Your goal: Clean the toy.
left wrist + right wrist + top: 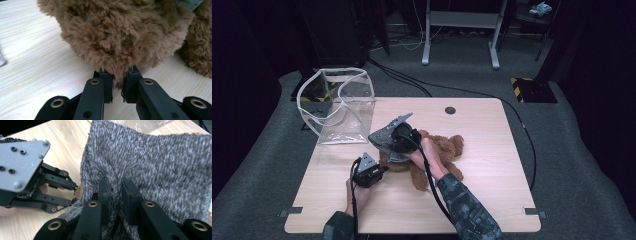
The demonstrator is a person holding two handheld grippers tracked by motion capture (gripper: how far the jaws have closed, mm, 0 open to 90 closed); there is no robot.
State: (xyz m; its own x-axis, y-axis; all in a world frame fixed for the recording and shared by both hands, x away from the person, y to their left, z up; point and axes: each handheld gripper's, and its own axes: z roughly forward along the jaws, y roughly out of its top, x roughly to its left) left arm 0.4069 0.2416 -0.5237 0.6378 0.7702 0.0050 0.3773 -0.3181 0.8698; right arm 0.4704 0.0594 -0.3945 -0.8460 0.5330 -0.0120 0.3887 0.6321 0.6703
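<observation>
Two tongs hold soft things. The left tongs (117, 86) pinch the brown fur of the bear (120, 32). The right tongs (115, 195) are closed on a grey knit cloth (160, 162) that sits over the bear. The bear lies on the table (492, 125), near the middle. I think the cloth is being pulled off or on. Next, the left tongs must hold the bear firm. Past the bear, at the far left corner, stands a clear bag (339, 105). It looks empty.
</observation>
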